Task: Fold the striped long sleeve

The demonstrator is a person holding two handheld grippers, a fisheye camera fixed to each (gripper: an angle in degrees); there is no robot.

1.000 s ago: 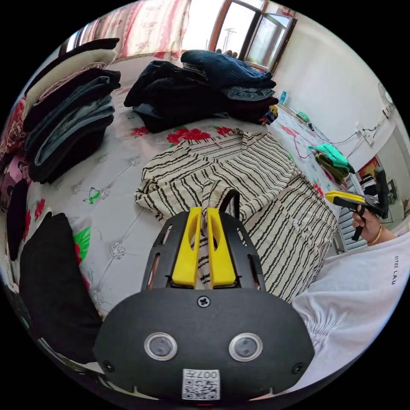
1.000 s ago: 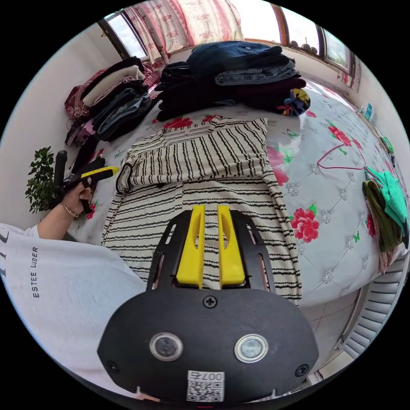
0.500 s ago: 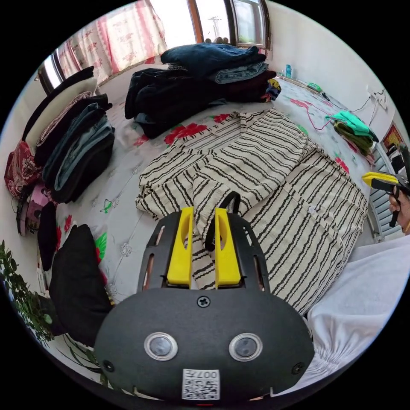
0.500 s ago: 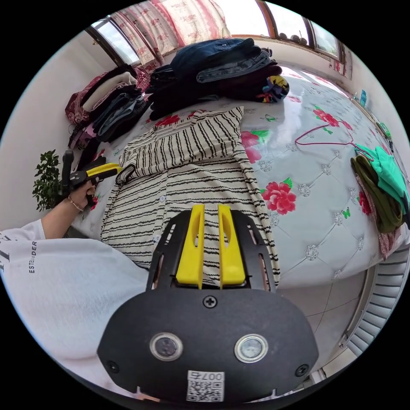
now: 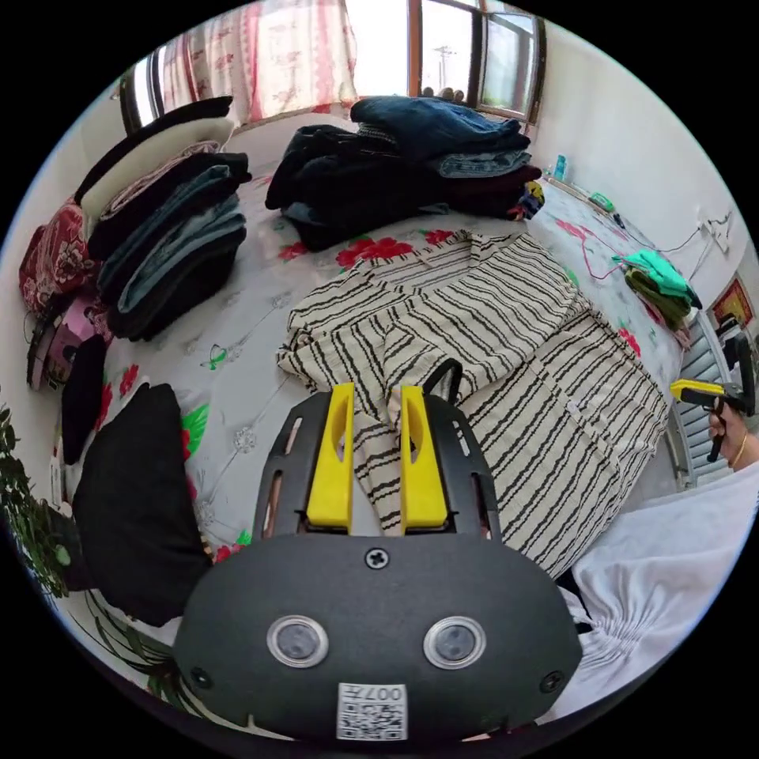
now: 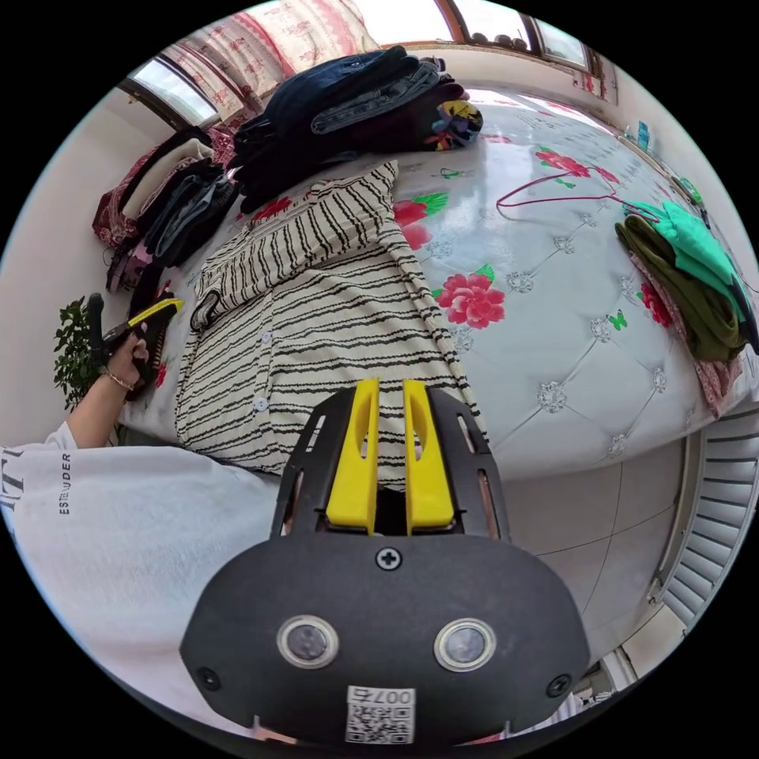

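Observation:
The cream, black-striped long sleeve shirt [image 5: 506, 316] lies flat on the flowered bed [image 5: 237, 316], its upper part and one sleeve folded across the body. In the left gripper view my left gripper [image 5: 376, 389] hovers open over the sleeve end. The striped cloth lies loose in the gap between its jaws, and the black cuff [image 5: 443, 378] rests just beyond. In the right gripper view the shirt [image 6: 316, 316] reaches the bed's near edge. My right gripper [image 6: 390, 384] hangs over that hem, jaws nearly together with nothing between them. The left gripper [image 6: 162, 307] sits by the cuff; the right gripper [image 5: 692, 388] is off the bed's edge.
Stacks of folded dark jeans and clothes [image 5: 403, 166] [image 5: 166, 237] line the far side of the bed. A black garment [image 5: 130, 490] lies near the left corner. Green clothes [image 6: 696, 269] and a pink hanger [image 6: 569, 190] lie to the right. A person's white sleeve [image 6: 118, 538] is close.
My left gripper's jaws have spread apart and let go of the sleeve, which now lies on the shirt. My right gripper has drawn back toward the hem and bed edge.

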